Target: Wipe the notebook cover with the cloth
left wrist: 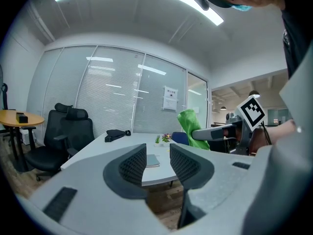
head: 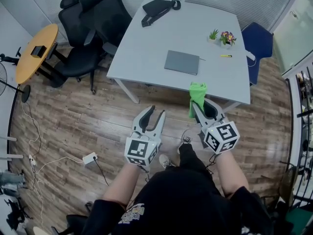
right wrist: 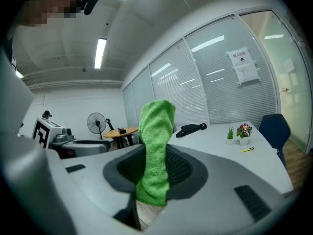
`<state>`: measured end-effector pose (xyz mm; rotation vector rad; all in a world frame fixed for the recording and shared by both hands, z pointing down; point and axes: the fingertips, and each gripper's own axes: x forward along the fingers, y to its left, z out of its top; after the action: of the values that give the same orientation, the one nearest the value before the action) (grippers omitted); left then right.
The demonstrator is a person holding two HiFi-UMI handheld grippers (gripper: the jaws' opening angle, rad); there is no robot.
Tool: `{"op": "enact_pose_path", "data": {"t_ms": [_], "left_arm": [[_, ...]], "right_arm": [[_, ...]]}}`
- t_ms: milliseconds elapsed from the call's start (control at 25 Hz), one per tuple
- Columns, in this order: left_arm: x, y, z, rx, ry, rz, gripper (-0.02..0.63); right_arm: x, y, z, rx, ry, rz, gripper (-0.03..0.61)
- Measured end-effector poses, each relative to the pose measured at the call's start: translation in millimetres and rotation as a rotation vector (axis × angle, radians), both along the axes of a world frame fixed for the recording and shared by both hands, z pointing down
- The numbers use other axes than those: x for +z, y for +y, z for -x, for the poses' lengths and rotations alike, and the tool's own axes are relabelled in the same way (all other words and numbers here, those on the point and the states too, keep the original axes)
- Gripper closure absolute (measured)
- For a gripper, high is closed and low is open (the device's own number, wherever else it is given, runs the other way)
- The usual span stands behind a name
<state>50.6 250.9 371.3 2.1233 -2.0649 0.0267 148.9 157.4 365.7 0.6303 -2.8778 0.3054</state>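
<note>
fluffy green terry cloth [right wrist: 155, 151], matt grey notebook cover [head: 182, 62], smooth white table [head: 146, 48], wood-plank floor [head: 73, 126]

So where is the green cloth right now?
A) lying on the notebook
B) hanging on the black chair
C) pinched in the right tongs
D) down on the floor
C: the green cloth sticks up from the right tongs, which are closed on it, and the notebook has nothing on it.

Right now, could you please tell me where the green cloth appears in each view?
Head view: green cloth right of centre.
Left gripper view: right of centre.
Right gripper view: centre, clamped between the jaws.
Shared landmark: black bag, in all three.
</note>
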Motion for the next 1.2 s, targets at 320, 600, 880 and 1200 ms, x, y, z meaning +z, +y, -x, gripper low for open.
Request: {"op": "enact_pose_path", "data": {"t_ms": [320, 600, 880, 1200], "left_arm": [[7, -41, 13, -0.03, -0.003, 0.017, 0.477], [13, -98, 32, -0.061, -0.007, 0.049, 0.477], [17, -154, 50, -0.1, -0.014, 0.074, 0.477], [20, -209, 62, -0.143, -0.02, 0.095, 0.469]], "right_arm": [[9, -44, 15, -0.023, -0.007, 0.019, 0.466], [16, -108, 39, -0.051, -0.015, 0.052, 0.466], [19, -165, 63, -0.095, -0.024, 0.074, 0.466], [27, -221, 75, -0.135, -0.026, 0.105, 0.466]]}}
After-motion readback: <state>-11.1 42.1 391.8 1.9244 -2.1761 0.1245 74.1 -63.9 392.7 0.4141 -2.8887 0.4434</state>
